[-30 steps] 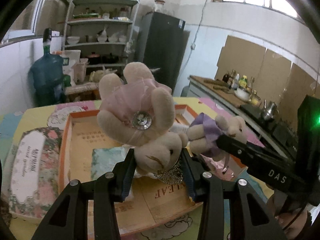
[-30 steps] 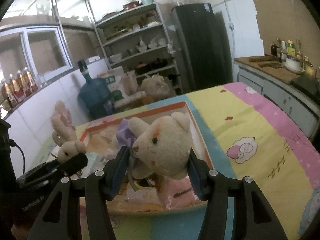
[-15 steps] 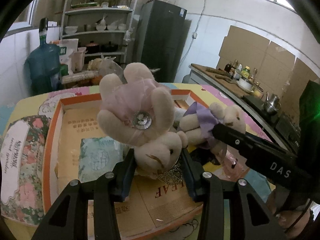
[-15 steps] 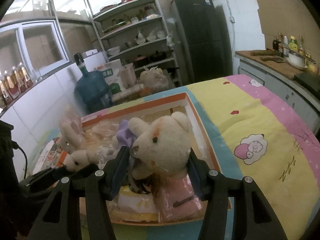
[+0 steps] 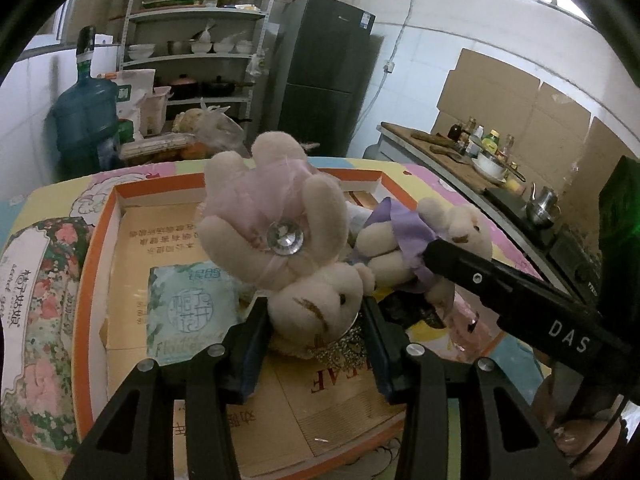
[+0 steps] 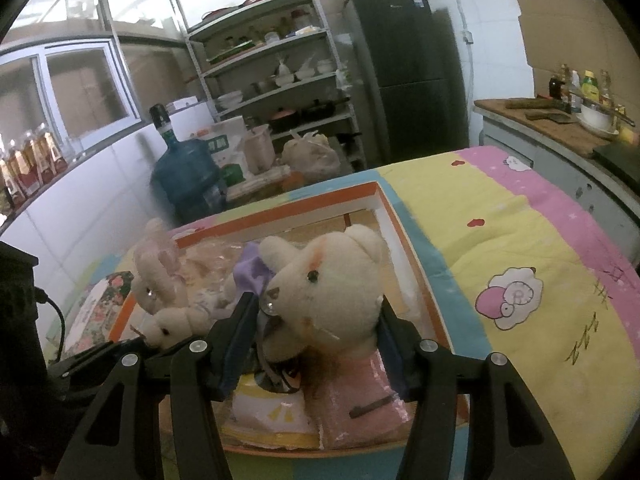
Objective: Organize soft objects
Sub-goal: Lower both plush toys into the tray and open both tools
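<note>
My left gripper [image 5: 316,320] is shut on the head of a cream plush bear in a pink dress [image 5: 276,232], held upside down over the open orange-rimmed box [image 5: 96,264]. My right gripper [image 6: 316,320] is shut on the head of a cream plush bear in a purple dress [image 6: 332,280], also over the box [image 6: 400,224]. In the left wrist view the purple bear [image 5: 404,244] and the right gripper's arm sit just to the right of the pink bear. The pink bear [image 6: 160,284] shows at left in the right wrist view.
The box holds tissue packets [image 5: 184,308], a pink packet [image 6: 360,408] and a yellow-white packet [image 6: 272,412]. A floral box lid [image 5: 36,312] lies left of it. The table has a cartoon-print cloth [image 6: 520,264]. Shelves, a water jug [image 5: 84,116] and a fridge stand behind.
Both grippers have come lower and closer to the box with their bears still held. The two bears are now nearer each other.
</note>
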Action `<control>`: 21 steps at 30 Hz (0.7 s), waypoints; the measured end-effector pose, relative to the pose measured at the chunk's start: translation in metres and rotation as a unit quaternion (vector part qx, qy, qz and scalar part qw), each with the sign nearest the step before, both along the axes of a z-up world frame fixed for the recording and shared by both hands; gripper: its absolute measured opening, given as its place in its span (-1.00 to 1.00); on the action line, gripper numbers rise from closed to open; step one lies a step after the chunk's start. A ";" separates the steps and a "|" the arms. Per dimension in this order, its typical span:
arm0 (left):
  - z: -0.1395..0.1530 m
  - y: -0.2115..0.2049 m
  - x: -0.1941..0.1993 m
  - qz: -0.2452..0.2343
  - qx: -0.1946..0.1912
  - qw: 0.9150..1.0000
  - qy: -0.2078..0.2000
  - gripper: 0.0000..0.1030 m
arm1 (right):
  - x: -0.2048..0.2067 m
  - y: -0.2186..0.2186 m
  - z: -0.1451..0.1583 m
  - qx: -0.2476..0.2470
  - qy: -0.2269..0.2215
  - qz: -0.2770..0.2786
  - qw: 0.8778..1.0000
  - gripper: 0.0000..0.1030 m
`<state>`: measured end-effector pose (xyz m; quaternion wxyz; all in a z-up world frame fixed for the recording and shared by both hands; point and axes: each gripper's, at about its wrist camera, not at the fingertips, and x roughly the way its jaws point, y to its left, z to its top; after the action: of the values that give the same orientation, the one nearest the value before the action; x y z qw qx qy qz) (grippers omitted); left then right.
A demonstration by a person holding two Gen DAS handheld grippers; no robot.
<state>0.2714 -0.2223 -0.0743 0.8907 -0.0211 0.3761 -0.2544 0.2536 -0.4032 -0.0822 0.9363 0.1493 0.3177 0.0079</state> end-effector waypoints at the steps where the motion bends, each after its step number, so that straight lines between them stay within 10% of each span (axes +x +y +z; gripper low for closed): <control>1: 0.000 0.000 0.000 0.000 0.000 1.000 0.000 -0.02 | 0.000 0.001 0.000 0.000 -0.001 0.001 1.000 0.16; 7: 0.003 0.001 -0.003 -0.002 -0.007 1.000 -0.009 0.43 | -0.002 -0.002 -0.001 0.009 -0.004 0.003 1.000 0.21; 21: 0.018 0.010 -0.021 0.006 -0.006 0.999 -0.043 0.56 | -0.020 0.002 0.012 -0.006 -0.024 -0.004 1.000 0.40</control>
<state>0.2501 -0.2124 -0.0560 0.9074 -0.0180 0.3359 -0.2519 0.2335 -0.4014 -0.0700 0.9447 0.1445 0.2944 0.0056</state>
